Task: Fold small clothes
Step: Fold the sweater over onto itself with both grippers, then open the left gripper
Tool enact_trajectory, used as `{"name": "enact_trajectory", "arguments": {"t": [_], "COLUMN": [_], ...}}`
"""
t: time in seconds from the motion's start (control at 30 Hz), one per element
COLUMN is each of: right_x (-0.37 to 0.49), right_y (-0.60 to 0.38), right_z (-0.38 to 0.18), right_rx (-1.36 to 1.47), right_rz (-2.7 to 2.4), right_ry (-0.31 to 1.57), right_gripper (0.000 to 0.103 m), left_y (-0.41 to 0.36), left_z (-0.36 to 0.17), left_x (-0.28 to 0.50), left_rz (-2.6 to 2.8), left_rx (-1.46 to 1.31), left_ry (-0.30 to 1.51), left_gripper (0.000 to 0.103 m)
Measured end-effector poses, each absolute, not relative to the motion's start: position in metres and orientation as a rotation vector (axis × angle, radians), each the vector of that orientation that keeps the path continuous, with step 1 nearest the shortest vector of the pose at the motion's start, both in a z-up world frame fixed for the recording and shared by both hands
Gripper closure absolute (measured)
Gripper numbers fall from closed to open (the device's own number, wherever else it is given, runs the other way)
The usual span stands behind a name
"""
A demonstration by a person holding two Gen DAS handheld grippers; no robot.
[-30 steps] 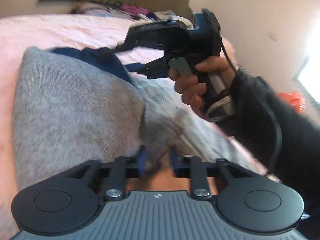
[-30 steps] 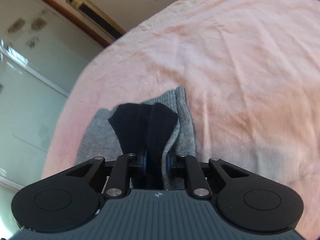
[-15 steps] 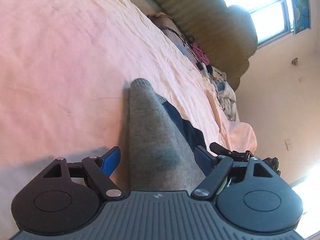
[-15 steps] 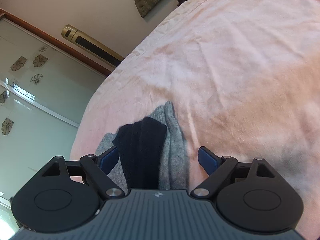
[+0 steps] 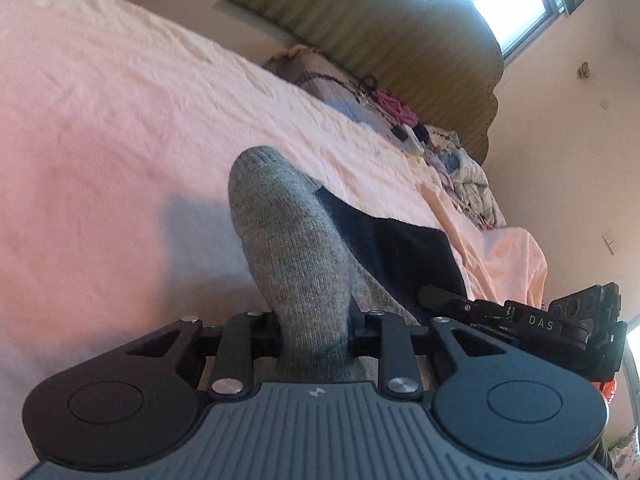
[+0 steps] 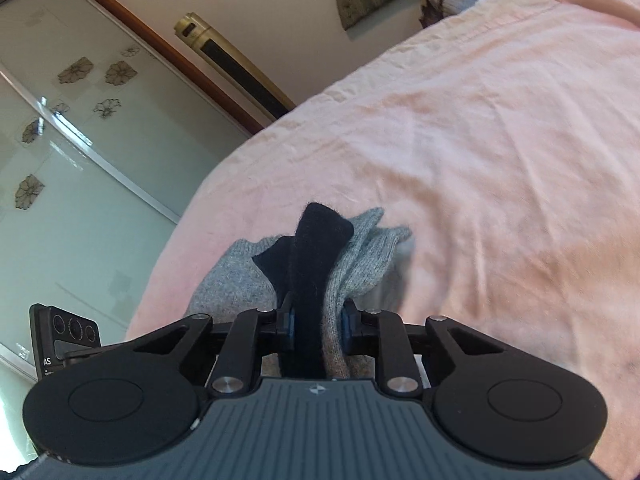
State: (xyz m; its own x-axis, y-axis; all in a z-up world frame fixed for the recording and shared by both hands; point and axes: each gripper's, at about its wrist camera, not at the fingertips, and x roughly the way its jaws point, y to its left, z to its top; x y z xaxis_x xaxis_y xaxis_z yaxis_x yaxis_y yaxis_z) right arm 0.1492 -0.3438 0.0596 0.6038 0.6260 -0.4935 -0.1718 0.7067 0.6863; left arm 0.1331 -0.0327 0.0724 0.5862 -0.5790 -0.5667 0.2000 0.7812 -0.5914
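Left gripper (image 5: 314, 330) jaws, just closed, clamp the grey knitted sock (image 5: 288, 240) lying on the pink bedsheet (image 5: 120, 120); right gripper (image 6: 316, 326) jaws, likewise just closed, clamp its dark navy end (image 6: 316, 248) with grey layers; step: re-grip for folding; next, probably lift both ends evenly and fold over.

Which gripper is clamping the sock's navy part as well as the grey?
The right gripper: navy and grey knit of the sock sit between its fingers. The left gripper pinches only grey.
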Motion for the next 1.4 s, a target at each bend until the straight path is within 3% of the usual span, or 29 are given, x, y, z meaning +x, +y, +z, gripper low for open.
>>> {"name": "enact_trajectory", "arguments": {"t": [0.1, 0.17, 0.2, 0.23, 0.27, 0.3, 0.33, 0.5, 0.57, 0.6, 0.63, 0.67, 0.9, 0.93, 1.0, 1.03, 1.07, 1.1, 1.23, 1.3, 1.33, 1.37, 1.4], "right_x": [0.175, 0.197, 0.204, 0.207, 0.204, 0.196, 0.187, 0.134, 0.122, 0.118, 0.114, 0.109, 0.093, 0.092, 0.088, 0.084, 0.081, 0.079, 0.083, 0.085, 0.085, 0.085, 0.085], "right_y": [-0.328, -0.318, -0.314, -0.310, -0.307, -0.306, -0.307, -0.314, -0.311, -0.308, -0.304, -0.300, -0.290, -0.294, -0.306, -0.311, -0.316, -0.319, -0.311, -0.302, -0.297, -0.291, -0.285], "right_z": [0.064, 0.051, 0.045, 0.040, 0.036, 0.035, 0.035, 0.033, 0.029, 0.028, 0.028, 0.031, 0.036, 0.033, 0.036, 0.040, 0.046, 0.050, 0.054, 0.048, 0.045, 0.044, 0.045], "right_rx": [0.683, 0.755, 0.762, 0.749, 0.734, 0.728, 0.720, 0.652, 0.629, 0.608, 0.579, 0.545, 0.482, 0.496, 0.573, 0.606, 0.628, 0.639, 0.585, 0.546, 0.534, 0.510, 0.475], "right_rz": [0.525, 0.518, 0.481, 0.434, 0.401, 0.419, 0.455, 0.500, 0.505, 0.502, 0.505, 0.502, 0.555, 0.542, 0.542, 0.541, 0.541, 0.545, 0.562, 0.551, 0.554, 0.558, 0.551], "right_ry": [0.776, 0.810, 0.833, 0.869, 0.899, 0.902, 0.901, 0.949, 0.978, 0.992, 0.999, 0.984, 0.991, 0.996, 0.972, 0.948, 0.920, 0.900, 0.941, 0.965, 0.973, 0.977, 0.977], "right_gripper": [0.078, 0.069, 0.053, 0.031, 0.026, 0.027, 0.027, 0.028, 0.046, 0.068, 0.079, 0.079, 0.085, 0.081, 0.076, 0.067, 0.061, 0.057, 0.057, 0.057, 0.071, 0.081, 0.090], "left_y": [-0.013, -0.007, -0.003, 0.005, 0.012, 0.019, 0.025, 0.024, 0.020, 0.020, 0.020, 0.022, 0.034, 0.030, 0.019, 0.011, 0.006, 0.001, -0.018, -0.019, -0.021, -0.024, -0.025], "left_z": [0.085, 0.079, 0.073, 0.069, 0.065, 0.063, 0.059, 0.037, 0.034, 0.035, 0.036, 0.037, 0.049, 0.058, 0.073, 0.078, 0.078, 0.078, 0.066, 0.058, 0.054, 0.051, 0.050], "left_x": [0.156, 0.165, 0.165, 0.158, 0.147, 0.132, 0.118, 0.064, 0.054, 0.053, 0.054, 0.054, 0.042, 0.032, 0.009, -0.005, -0.014, -0.023, -0.027, -0.019, -0.018, -0.017, -0.014], "left_rz": [-0.381, -0.310, -0.283, -0.270, -0.294, -0.328, -0.358, -0.436, -0.445, -0.446, -0.439, -0.429, -0.415, -0.409, -0.404, -0.409, -0.414, -0.415, -0.382, -0.335, -0.327, -0.318, -0.308], "left_rx": [-0.451, -0.372, -0.373, -0.407, -0.445, -0.477, -0.507, -0.589, -0.581, -0.572, -0.563, -0.544, -0.394, -0.319, -0.145, -0.055, -0.002, 0.053, 0.157, 0.153, 0.165, 0.184, 0.191], "left_ry": [0.821, 0.844, 0.881, 0.921, 0.913, 0.898, 0.906, 0.966, 0.949, 0.950, 0.959, 0.968, 0.951, 0.908, 0.819, 0.779, 0.748, 0.710, 0.686, 0.702, 0.704, 0.704, 0.719], "left_gripper": [0.076, 0.073, 0.072, 0.068, 0.058, 0.049, 0.034, 0.033, 0.034, 0.038, 0.057, 0.086, 0.085, 0.083, 0.068, 0.043, 0.025, 0.025, 0.025, 0.028, 0.046, 0.080, 0.093]}}
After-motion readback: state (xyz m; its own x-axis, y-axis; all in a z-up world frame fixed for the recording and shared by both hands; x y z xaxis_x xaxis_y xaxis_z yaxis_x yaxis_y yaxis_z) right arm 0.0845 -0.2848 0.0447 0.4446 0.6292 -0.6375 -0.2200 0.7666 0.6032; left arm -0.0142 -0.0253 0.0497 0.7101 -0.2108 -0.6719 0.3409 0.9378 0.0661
